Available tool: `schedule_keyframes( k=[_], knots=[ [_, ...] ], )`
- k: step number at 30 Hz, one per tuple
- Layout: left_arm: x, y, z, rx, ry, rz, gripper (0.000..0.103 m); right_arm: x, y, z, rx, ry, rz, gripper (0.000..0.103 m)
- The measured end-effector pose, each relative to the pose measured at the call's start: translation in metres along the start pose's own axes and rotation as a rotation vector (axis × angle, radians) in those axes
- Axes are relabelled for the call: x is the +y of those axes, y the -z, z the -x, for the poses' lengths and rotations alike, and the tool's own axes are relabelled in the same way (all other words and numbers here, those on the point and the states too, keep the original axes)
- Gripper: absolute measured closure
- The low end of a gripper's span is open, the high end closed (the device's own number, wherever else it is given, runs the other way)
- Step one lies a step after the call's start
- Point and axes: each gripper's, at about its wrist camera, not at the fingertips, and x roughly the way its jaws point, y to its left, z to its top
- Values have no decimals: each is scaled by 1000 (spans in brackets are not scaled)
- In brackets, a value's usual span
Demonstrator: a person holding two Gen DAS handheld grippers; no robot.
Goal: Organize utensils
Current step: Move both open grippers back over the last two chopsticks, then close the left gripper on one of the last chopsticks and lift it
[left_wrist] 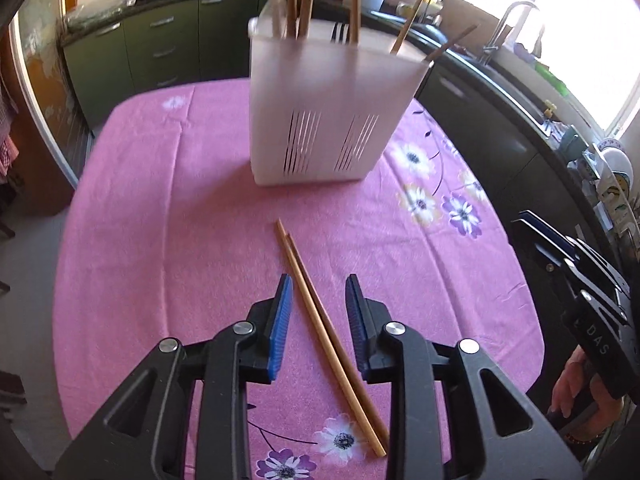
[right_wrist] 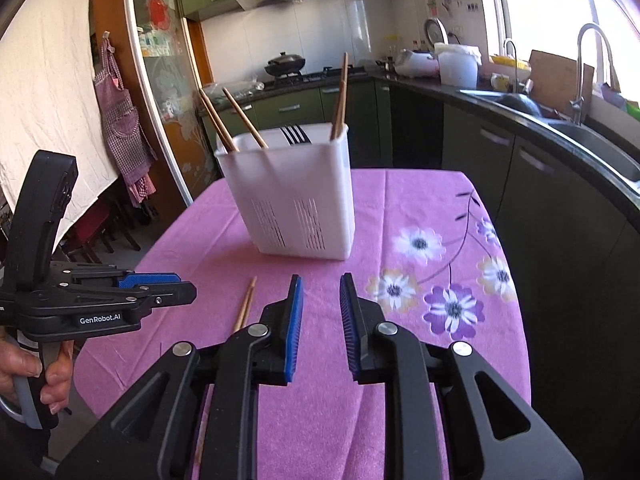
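Kitchen setting is recorded: green cabinets, dark counter, sink under a bright window. A table covered by a pink floral tablecloth [left_wrist: 192, 208] stands in the foreground.

A white translucent utensil holder [left_wrist: 320, 120] is seen upright toward the far part of the cloth; two groups of vertical slots are cut in its lower front wall. Wooden chopsticks are seen standing in it, leaning outward; the right wrist view gives three clear sticks, the left wrist view is blurred and an exact count cannot be taken. Dark fork tines are seen above its rim.

Two wooden chopsticks [left_wrist: 320, 304] are counted lying flat on the cloth, side by side and touching, nearer than the holder.

The left gripper [left_wrist: 318, 308] is noted parted, its blue pads on either side of the pair without contact. The right gripper [right_wrist: 320, 308] is noted parted and empty, above bare cloth.
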Motion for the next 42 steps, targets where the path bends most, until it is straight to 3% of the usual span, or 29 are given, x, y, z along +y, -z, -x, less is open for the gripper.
schedule_keyframes(
  k=[8,20,25,28,34,42],
  knots=[
    [3,8,-59,104,-79,77,77,-25,19,-7,31,1,-54,80],
    [-5,6,-62,124,-172,43,77,-40,22,-10,38,-40,-100,78],
    [-18,5,-66,125,-176,10,78,-41,23,-11,36,-58,-109,78],
    [-23,6,-66,124,-165,-15,93,-41,24,-9,36,-62,-106,78],
    [-13,8,-61,127,-120,7,95,-46,25,-7,34,-60,-119,78],
    [-2,10,-4,-9,-73,9,96,-42,24,-11,55,-64,-111,78]
  ],
)
